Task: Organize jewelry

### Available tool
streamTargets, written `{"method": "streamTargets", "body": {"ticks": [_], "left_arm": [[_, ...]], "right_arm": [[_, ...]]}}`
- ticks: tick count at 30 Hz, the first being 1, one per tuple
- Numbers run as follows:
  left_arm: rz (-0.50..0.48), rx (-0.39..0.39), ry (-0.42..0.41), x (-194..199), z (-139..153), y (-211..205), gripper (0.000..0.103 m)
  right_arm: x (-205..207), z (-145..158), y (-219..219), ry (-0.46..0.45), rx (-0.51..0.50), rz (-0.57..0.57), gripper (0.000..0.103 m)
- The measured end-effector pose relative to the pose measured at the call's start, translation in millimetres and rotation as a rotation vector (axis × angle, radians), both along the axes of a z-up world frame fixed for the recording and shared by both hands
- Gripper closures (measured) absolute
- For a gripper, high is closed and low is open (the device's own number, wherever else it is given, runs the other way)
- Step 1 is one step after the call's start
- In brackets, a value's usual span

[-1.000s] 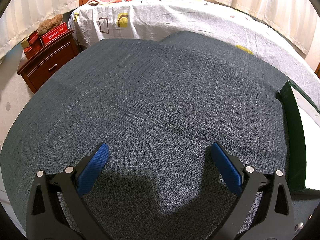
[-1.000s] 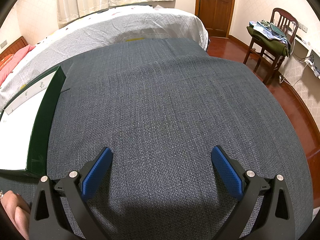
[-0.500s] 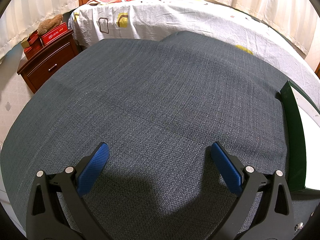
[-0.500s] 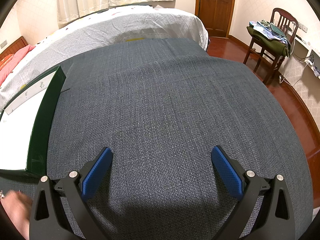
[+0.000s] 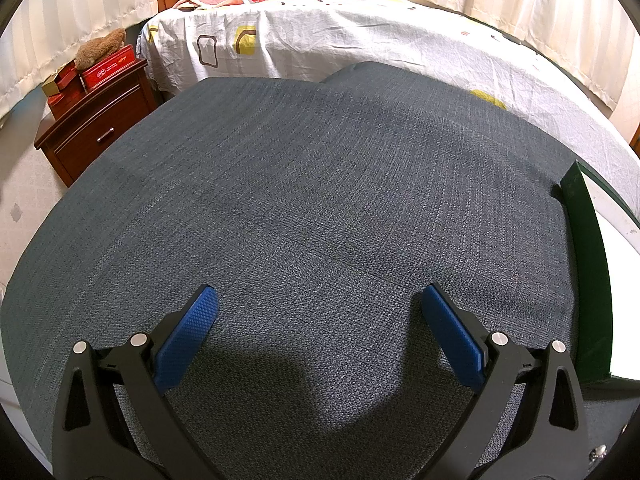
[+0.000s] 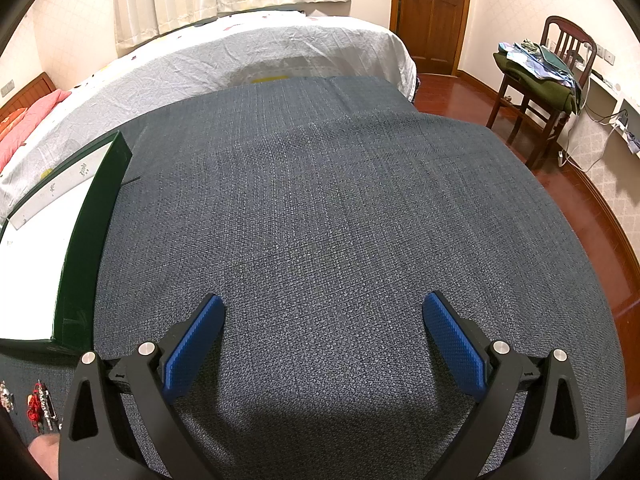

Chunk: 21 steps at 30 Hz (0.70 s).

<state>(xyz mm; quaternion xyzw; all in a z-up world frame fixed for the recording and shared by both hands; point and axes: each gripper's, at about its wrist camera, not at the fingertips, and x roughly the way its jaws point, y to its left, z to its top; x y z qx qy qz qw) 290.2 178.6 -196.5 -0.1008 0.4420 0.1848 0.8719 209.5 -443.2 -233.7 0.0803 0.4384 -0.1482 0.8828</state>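
Both grippers hover low over a dark grey-blue cloth (image 5: 304,184). My left gripper (image 5: 320,300) is open and empty; a dark green box (image 5: 588,264) with a white inside lies to its right. My right gripper (image 6: 322,308) is open and empty; the same green box (image 6: 86,256) lies to its left. Small jewelry pieces with red and silver parts (image 6: 40,404) lie on the cloth at the lower left edge of the right wrist view, in front of the box. A small silver piece (image 5: 599,453) shows at the lower right edge of the left wrist view.
A bed with a white sheet (image 5: 360,36) runs along the far edge of the cloth. A wooden nightstand (image 5: 92,120) with red boxes stands far left. A chair with clothes (image 6: 540,80) and a door (image 6: 432,12) stand far right. A fingertip (image 6: 42,452) shows at the bottom left.
The hand at the lower left of the right wrist view has drawn back, and jewelry pieces now lie there on the cloth. Both grippers have stayed still.
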Motion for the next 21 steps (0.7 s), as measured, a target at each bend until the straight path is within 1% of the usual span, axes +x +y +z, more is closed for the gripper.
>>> {"method": "streamTargets", "body": {"ticks": [21], "left_arm": [[0.000,0.000,-0.001,-0.5,0.0,-0.2,0.004]], "right_arm": [[0.1,0.0,-0.1,0.000,0.000,0.000,0.006]]}}
